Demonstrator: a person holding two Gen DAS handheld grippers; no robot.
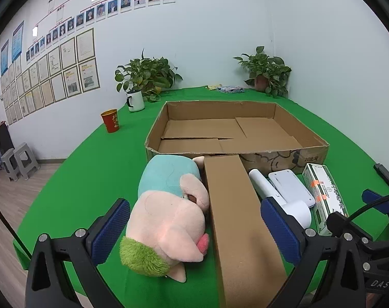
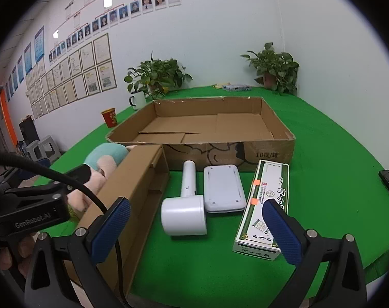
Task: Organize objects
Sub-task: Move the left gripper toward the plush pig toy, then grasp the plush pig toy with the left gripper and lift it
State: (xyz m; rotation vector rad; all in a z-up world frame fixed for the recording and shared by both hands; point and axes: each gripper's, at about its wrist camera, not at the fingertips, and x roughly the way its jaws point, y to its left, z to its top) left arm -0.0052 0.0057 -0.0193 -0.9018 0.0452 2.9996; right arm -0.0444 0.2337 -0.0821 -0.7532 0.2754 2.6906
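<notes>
A large open cardboard tray (image 1: 312,151) (image 2: 284,148) lies on the green table, holding only loose cardboard flaps. In front of it lie a pink and teal plush toy (image 1: 168,213) (image 2: 102,159), a long brown carton (image 1: 235,210) (image 2: 132,187), a white hair-dryer-like device (image 1: 284,197) (image 2: 185,205), a flat white gadget (image 1: 292,187) (image 2: 222,187) and a green-white medicine box (image 1: 323,192) (image 2: 266,205). My left gripper (image 1: 194,231) is open, its fingers straddling the plush and the carton. My right gripper (image 2: 195,229) is open above the white device, empty.
A red paper cup (image 1: 110,120) (image 2: 109,117), a white mug (image 1: 135,100) (image 2: 138,100) and two potted plants (image 1: 148,74) (image 1: 266,73) stand behind the tray. Small items (image 1: 228,88) lie at the back. The table's front edge is close below both grippers. Stools (image 1: 19,160) stand on the floor at left.
</notes>
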